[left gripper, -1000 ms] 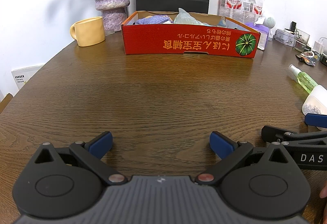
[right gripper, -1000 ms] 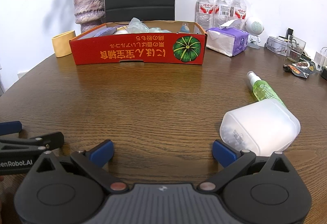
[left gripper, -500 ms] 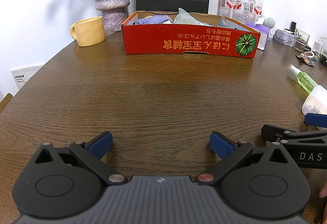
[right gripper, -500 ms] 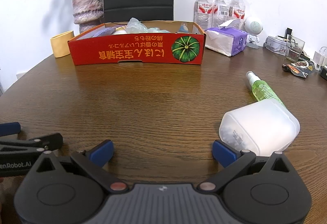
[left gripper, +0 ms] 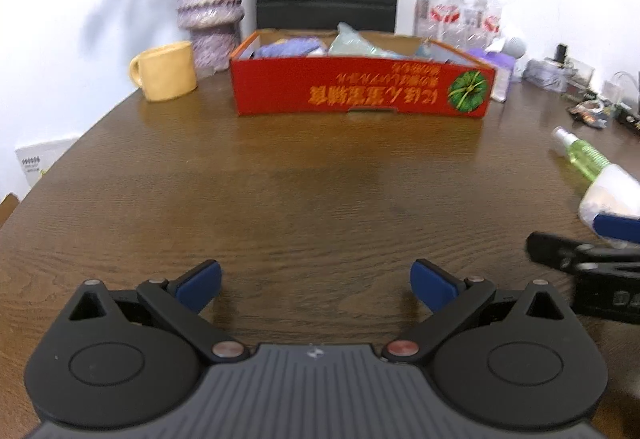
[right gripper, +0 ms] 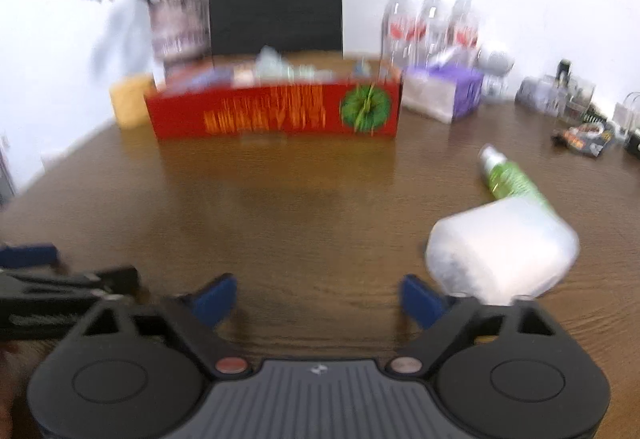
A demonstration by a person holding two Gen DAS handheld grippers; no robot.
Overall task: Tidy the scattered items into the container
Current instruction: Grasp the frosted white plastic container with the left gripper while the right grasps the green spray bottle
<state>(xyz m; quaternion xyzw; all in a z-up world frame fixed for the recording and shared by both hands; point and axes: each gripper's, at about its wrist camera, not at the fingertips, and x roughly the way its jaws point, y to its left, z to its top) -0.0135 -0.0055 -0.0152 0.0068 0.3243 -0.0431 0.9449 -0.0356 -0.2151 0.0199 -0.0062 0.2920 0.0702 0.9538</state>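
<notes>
Right gripper (right gripper: 316, 297) shifted, view blurred; both grippers wide apart, empty; left gripper (left gripper: 316, 281); white pouch (right gripper: 500, 251) partly hidden.

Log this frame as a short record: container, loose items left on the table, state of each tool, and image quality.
container: red cardboard box at the table's far side, already holding several items
loose items: frosted white plastic case and green spray bottle, both lying on the wooden table to the right
left tool: open, empty, low over the table
right tool: open, empty, the case just right of its right finger
image quality: right wrist view motion-blurred; left wrist view mostly sharp
</notes>
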